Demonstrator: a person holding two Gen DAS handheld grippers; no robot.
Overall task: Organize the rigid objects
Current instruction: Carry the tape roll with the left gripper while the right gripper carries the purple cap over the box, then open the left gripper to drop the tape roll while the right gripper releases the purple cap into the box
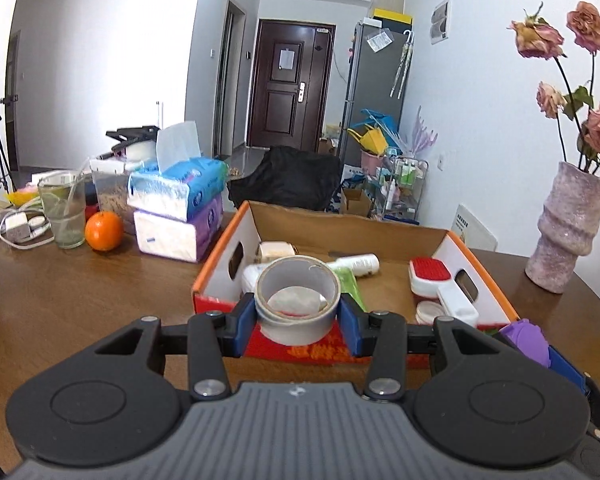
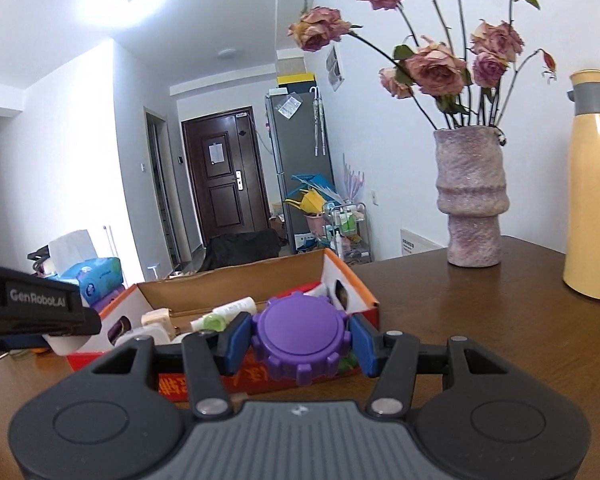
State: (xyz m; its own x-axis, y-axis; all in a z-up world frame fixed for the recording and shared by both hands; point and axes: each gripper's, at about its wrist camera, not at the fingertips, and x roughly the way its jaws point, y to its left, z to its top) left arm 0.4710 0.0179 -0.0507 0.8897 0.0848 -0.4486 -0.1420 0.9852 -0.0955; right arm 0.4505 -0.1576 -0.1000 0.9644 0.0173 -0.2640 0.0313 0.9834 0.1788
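Note:
My left gripper is shut on a grey roll of tape and holds it above the near wall of an open cardboard box with orange rims. My right gripper is shut on a purple gear-shaped lid, held just in front of the same box; the lid also shows in the left wrist view. Inside the box lie a white bottle, a red and white brush, a small jar and other items.
The box stands on a brown wooden table. To its left are stacked tissue packs, an orange and a glass. To its right stand a pink vase of dried roses and a yellow thermos.

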